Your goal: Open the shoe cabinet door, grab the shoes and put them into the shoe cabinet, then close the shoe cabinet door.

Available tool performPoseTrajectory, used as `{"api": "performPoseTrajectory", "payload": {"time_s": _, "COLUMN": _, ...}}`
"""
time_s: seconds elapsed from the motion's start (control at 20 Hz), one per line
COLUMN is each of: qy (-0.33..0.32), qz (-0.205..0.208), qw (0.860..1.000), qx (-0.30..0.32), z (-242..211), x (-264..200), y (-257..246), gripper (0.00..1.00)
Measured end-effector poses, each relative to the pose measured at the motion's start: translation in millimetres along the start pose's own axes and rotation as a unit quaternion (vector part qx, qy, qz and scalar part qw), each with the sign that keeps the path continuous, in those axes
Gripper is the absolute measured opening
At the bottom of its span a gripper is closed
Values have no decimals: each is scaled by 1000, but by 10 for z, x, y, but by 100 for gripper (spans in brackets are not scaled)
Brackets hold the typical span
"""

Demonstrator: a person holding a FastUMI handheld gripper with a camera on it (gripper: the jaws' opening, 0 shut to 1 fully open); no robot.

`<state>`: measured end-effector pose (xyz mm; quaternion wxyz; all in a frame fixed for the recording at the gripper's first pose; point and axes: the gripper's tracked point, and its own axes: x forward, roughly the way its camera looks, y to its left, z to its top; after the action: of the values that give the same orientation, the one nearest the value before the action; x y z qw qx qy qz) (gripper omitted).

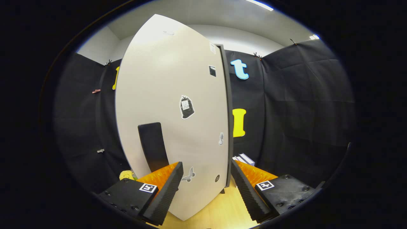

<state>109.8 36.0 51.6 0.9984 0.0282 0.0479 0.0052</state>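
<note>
Here I stand on a pale wooden floor (222, 208), with black cloth walls (302, 111) hung around me and a white ceiling with a strip light (259, 4) above. The shoe cabinet door (171, 111) rises close ahead of my gripper (206, 187), a tall cream panel with a dark edge on its right side. It carries a dark rectangular handle (152, 146) low on the left and several small stickers, one of them a black bag shape (187, 107) near the middle. My fingers are spread apart, holding nothing, and the door's lower right part sits between them. A small white stack (244, 159) lies far right on the floor, a yellow object (127, 175) near left.
</note>
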Motion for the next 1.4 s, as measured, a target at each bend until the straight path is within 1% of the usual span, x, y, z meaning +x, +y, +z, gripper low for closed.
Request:
{"api": "performPoseTrajectory", "payload": {"time_s": 0.15, "qy": -7, "qz": 27, "qw": 1000, "qx": -1, "z": 25, "x": 47, "y": 407, "gripper": 98}}
{"api": "performPoseTrajectory", "payload": {"time_s": 0.35, "qy": -3, "qz": 39, "qw": 999, "qx": -15, "z": -88, "x": 29, "y": 651, "gripper": 97}}
{"api": "performPoseTrajectory", "payload": {"time_s": 0.55, "qy": 5, "qz": 33, "qw": 999, "qx": -27, "z": -159, "x": -25, "y": 656, "gripper": 99}}
{"api": "performPoseTrajectory", "payload": {"time_s": 0.85, "qy": -10, "qz": 28, "qw": 999, "qx": -38, "z": -114, "x": -95, "y": 634, "gripper": 99}}
{"api": "performPoseTrajectory", "payload": {"time_s": 1.05, "qy": -23, "qz": 31, "qw": 999, "qx": -37, "z": -111, "x": -16, "y": 603, "gripper": 99}}
{"api": "performPoseTrajectory", "payload": {"time_s": 1.25, "qy": -33, "qz": 47, "qw": 997, "qx": -47, "z": -94, "x": 35, "y": 535, "gripper": 98}}
{"api": "performPoseTrajectory", "payload": {"time_s": 1.4, "qy": -32, "qz": 75, "qw": 996, "qx": -46, "z": -122, "x": 38, "y": 555, "gripper": 98}}
